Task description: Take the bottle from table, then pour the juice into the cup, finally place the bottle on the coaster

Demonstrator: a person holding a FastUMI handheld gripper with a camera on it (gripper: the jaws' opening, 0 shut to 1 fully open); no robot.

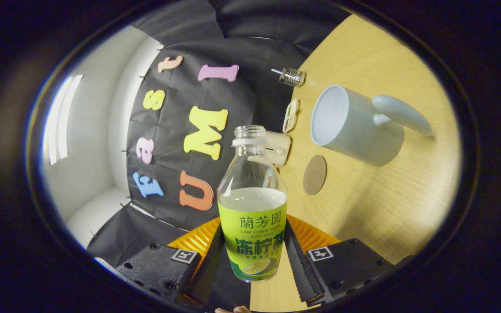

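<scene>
My gripper (252,261) is shut on a clear bottle (252,204) with a green label, one finger pressing on each side of its lower body. The bottle has no cap and holds pale liquid up to the top of the label. It is lifted off the wooden table (376,208), and my view is rolled, so its neck runs roughly along the table top. A pale blue-grey cup (355,126) with a handle stands beyond the fingers, its opening apart from the bottle's mouth. A round brown coaster (315,174) lies between the bottle and the cup.
At the table's far edge, by the black cloth wall, are a small glass jar (292,77), a small flat white object (291,115) and a cream-coloured device (278,148) behind the bottle's neck. A person's fingertip (233,309) shows below the fingers.
</scene>
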